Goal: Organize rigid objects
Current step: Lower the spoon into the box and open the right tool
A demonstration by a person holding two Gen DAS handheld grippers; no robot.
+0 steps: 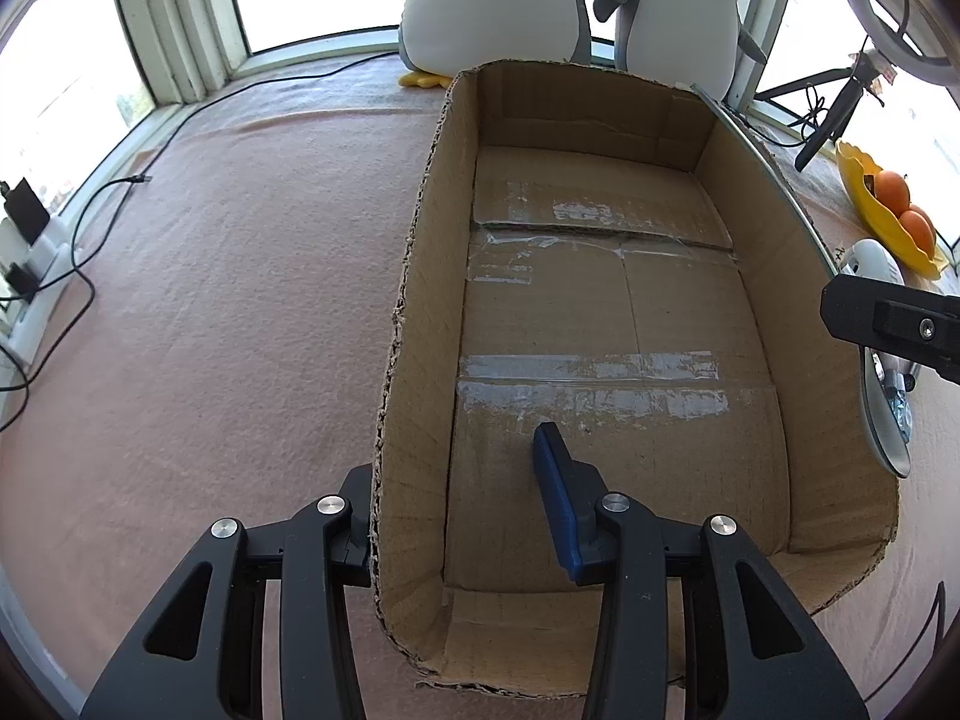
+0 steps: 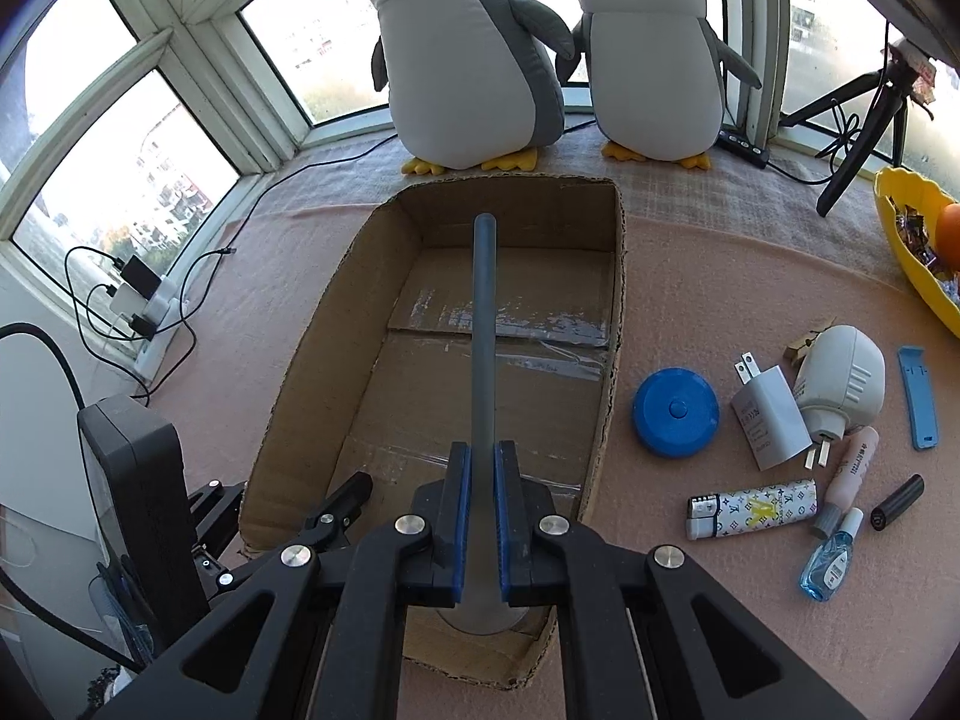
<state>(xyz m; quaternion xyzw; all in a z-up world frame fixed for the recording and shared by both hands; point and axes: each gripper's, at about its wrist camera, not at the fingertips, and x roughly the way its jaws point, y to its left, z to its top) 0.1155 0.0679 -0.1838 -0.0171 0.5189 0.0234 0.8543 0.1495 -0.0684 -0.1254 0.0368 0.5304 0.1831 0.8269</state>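
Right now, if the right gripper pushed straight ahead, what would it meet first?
The right gripper is shut on a grey rod pointing over the open box. Going on, the rod's tip would probably meet the box's far wall first, though depth is unclear.

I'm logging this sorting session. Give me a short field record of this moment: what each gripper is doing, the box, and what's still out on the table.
left gripper: open, straddling the box's left wall
right gripper: shut on grey rod, held above the box
box: cardboard, open top, nothing lying on its floor
loose items right of box: blue disc, charger, white plug, lighter, blue strip, pink tube, blue bottle, black cylinder
background: two penguins, yellow bowl
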